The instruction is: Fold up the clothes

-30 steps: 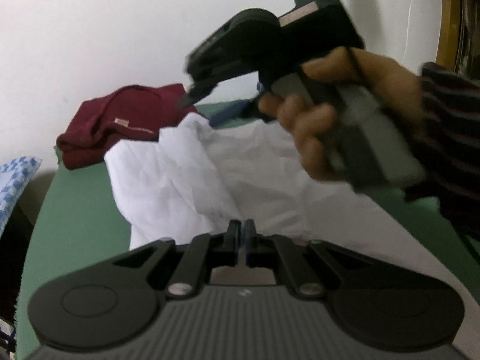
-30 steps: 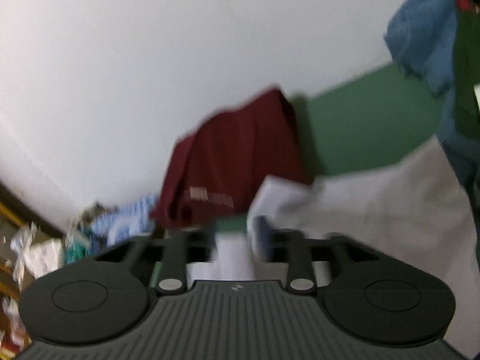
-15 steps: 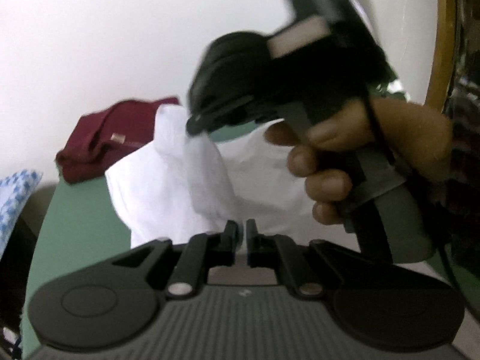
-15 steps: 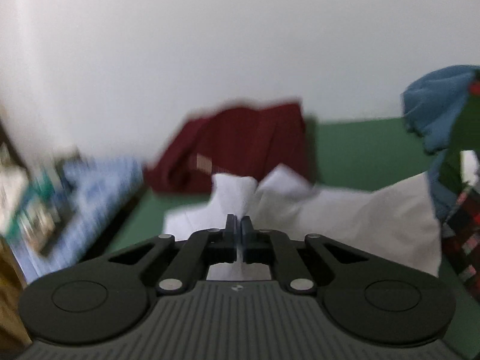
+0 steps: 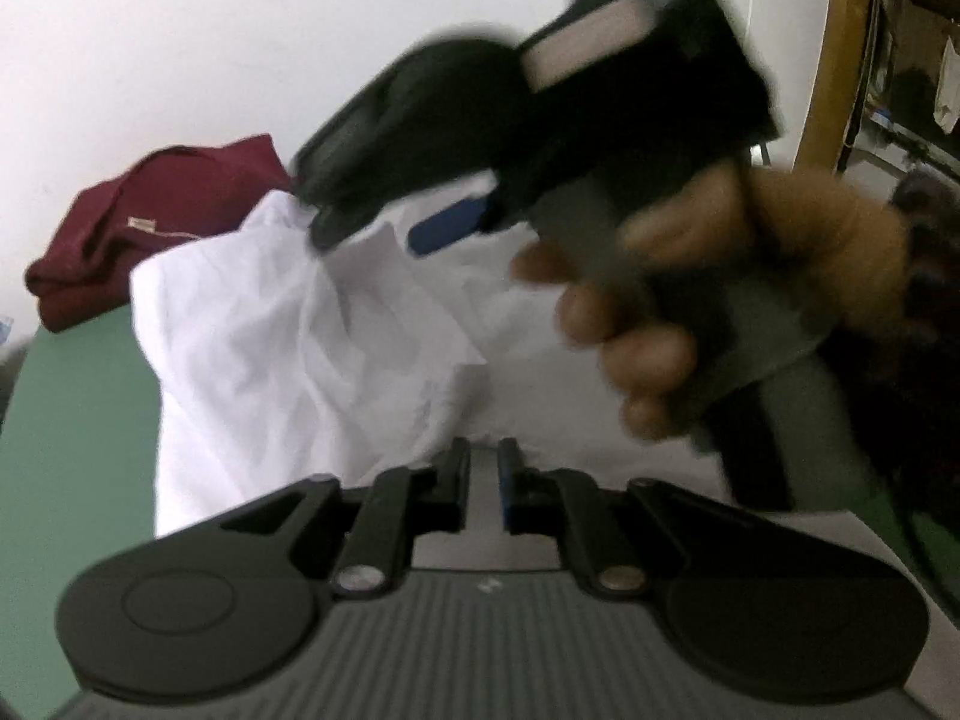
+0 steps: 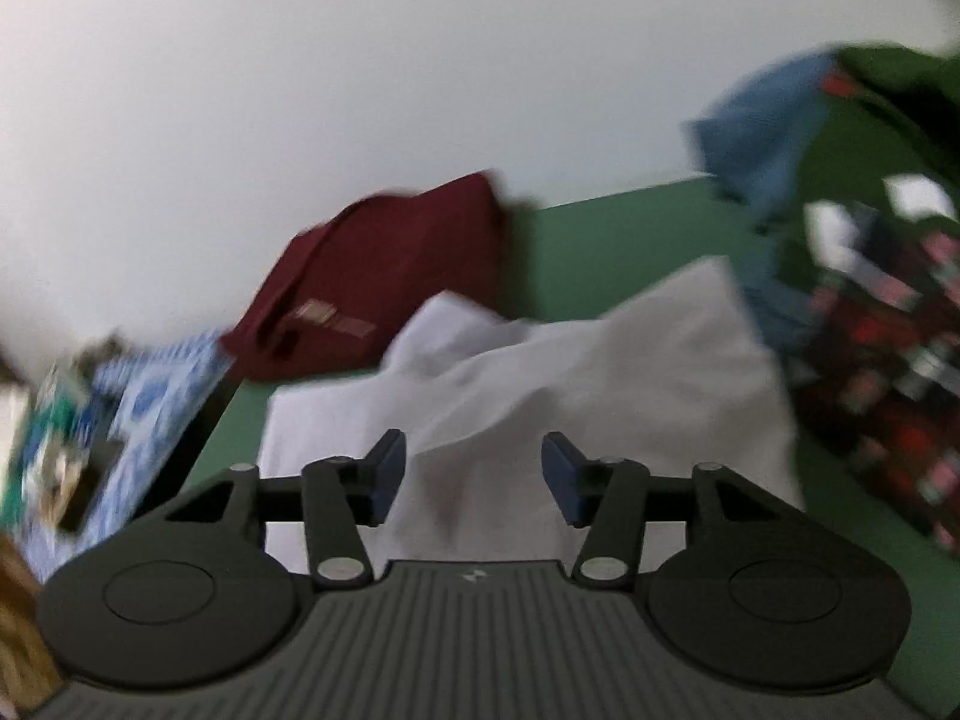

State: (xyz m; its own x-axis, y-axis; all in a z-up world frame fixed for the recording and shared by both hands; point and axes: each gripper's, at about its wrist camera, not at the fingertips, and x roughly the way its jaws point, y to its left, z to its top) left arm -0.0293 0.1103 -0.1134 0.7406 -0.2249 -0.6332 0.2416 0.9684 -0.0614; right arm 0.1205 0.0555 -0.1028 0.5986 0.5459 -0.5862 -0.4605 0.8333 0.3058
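left wrist view: left gripper at 6 o'clock, jaws a narrow slit and opening, pads not pressing on anything; white fabric shows through the slit but whether it sits between the pads, cannot tell. crumpled white garment lies on the green table, running from just past the fingertips up toward 10 o'clock. right gripper comes in from 1 o'clock, held by a hand, blurred, its tips over the garment's raised far edge. folded maroon shirt at 10 o'clock, behind the white one.

right wrist view: right gripper at 6 o'clock, jaws wide apart and opening, nothing clamped. white garment fills the gap between the pads and spreads to 3 o'clock, lying beneath and beyond them. maroon shirt at 11 o'clock, touching the white one's far edge. pile of mixed clothes at 2 o'clock, blurred. blue patterned cloth at 9 o'clock, off the table edge.
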